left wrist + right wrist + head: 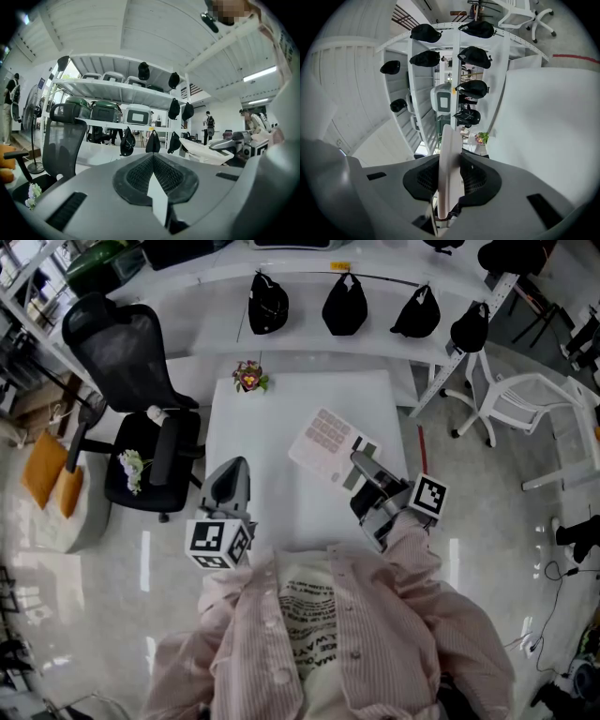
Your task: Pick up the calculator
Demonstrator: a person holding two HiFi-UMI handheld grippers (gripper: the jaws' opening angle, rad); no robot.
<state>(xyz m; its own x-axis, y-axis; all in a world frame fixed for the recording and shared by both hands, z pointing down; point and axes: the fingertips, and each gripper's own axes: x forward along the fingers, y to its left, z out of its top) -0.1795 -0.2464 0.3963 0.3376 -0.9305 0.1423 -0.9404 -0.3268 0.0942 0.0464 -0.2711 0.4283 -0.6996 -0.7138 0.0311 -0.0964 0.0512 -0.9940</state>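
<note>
White table (pixel 281 493) in the middle, black office chair (pixel 131 381) at its left side, row of black caps (pixel 344 304) hanging on the rack behind. Right gripper (pixel 364 465) over the table's right half, rolled on its side, jaws clamped on the near edge of the calculator (pixel 326 442). Right gripper view: calculator (pixel 449 168) edge-on between the pads, looks lifted off the top. Left gripper (pixel 232 470) at the table's near-left edge, jaws together, nothing in them. Small flower bunch (pixel 249 378) at the far edge, well apart from the calculator.
</note>
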